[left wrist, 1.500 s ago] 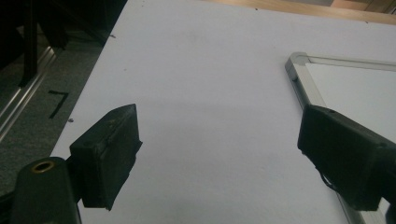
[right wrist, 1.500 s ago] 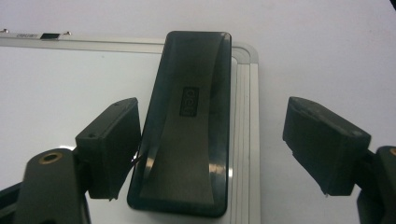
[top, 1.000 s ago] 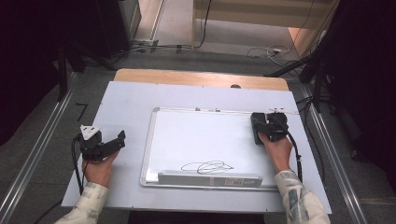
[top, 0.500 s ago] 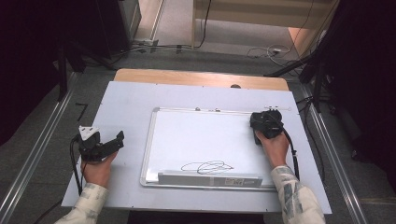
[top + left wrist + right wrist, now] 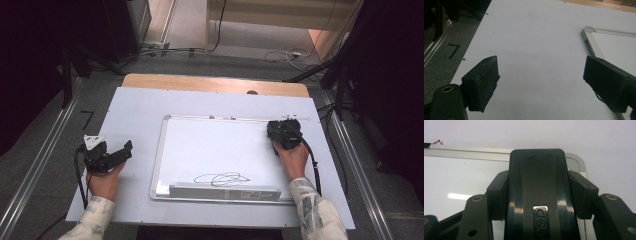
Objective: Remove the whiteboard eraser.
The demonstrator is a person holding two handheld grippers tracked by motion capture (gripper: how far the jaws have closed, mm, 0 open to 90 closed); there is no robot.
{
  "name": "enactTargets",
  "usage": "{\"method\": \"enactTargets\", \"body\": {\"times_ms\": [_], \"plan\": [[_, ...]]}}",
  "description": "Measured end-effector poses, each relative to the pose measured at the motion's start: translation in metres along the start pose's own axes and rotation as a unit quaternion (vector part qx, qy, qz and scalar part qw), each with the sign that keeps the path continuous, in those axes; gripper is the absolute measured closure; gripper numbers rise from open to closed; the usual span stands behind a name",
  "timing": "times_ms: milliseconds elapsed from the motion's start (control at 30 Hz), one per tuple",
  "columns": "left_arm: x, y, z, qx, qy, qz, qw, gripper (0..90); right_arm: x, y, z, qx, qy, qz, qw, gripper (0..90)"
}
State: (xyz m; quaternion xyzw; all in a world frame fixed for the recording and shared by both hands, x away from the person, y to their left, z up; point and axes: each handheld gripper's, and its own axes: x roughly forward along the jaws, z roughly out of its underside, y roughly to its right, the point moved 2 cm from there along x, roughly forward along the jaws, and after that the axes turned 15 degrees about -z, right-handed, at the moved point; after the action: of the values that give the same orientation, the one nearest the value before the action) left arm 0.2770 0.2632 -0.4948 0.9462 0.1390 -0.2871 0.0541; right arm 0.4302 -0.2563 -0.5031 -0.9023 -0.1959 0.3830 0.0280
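The table [image 5: 135, 105] carries a pale grey work surface, with bare wood showing along its far edge at 12 o'clock in the high view.

The whiteboard [image 5: 215, 150] lies flat at the centre of that surface in a metal frame. A black scribble [image 5: 221, 178] is drawn on it near the 6 o'clock edge, just above the tray strip along the bottom frame.

The right gripper [image 5: 284, 134] is positioned at the board's 2 o'clock corner, held by the person's right hand [image 5: 294, 159]. Its jaws have just been closing and now clamp a black eraser [image 5: 539, 195] between the pads; in the right gripper view the eraser stands upright between both jaws, over the board's rounded corner.

The left gripper [image 5: 107, 156] rests at 9 o'clock on the grey surface, well apart from the board's left frame. Its jaws stand wide, with nothing between them; the left gripper view shows bare table surface in the gap.
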Motion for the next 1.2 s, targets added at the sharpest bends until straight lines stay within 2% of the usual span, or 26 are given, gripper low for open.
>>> {"method": "enactTargets", "body": {"times_ms": [133,233,333,600,833,967,1067,1100,1200], "plan": [[0.0,0.0,0.0,0.0,0.002,0.0,1.0,13.5,0.0,-0.002,0.002,-0.021,0.004,0.003,0.9998,38.4],[0.001,0.001,0.0,-0.002,0.0,0.0,1.0,13.5,0.0,0.0,0.002,-0.019,0.005,-0.007,0.9998,38.4],[0.001,0.001,0.0,-0.003,-0.001,0.0,1.0,13.5,0.0,-0.001,0.002,-0.026,0.006,-0.002,0.9996,38.4],[0.002,0.003,0.0,-0.002,-0.003,0.002,1.0,13.5,-0.004,0.0,0.003,-0.02,0.001,-0.006,0.9998,38.5],[0.003,0.003,0.0,-0.002,-0.006,0.002,1.0,13.5,-0.023,-0.008,0.0,-0.017,0.032,-0.039,0.9986,38.5],[0.003,0.003,0.0,-0.004,-0.005,0.003,1.0,13.5,-0.032,-0.014,0.005,-0.032,0.026,-0.05,0.9979,38.5],[0.003,0.002,-0.001,-0.005,-0.006,0.003,1.0,13.5,-0.036,-0.016,0.007,-0.031,0.031,-0.06,0.9973,38.4],[0.003,0.002,-0.001,-0.004,-0.006,0.003,1.0,13.5,-0.04,-0.017,0.008,-0.027,0.033,-0.071,0.9966,38.4],[0.003,0.003,-0.001,-0.005,-0.006,0.004,1.0,13.5,-0.044,-0.021,0.01,-0.032,0.035,-0.078,0.9958,38.5]]}}
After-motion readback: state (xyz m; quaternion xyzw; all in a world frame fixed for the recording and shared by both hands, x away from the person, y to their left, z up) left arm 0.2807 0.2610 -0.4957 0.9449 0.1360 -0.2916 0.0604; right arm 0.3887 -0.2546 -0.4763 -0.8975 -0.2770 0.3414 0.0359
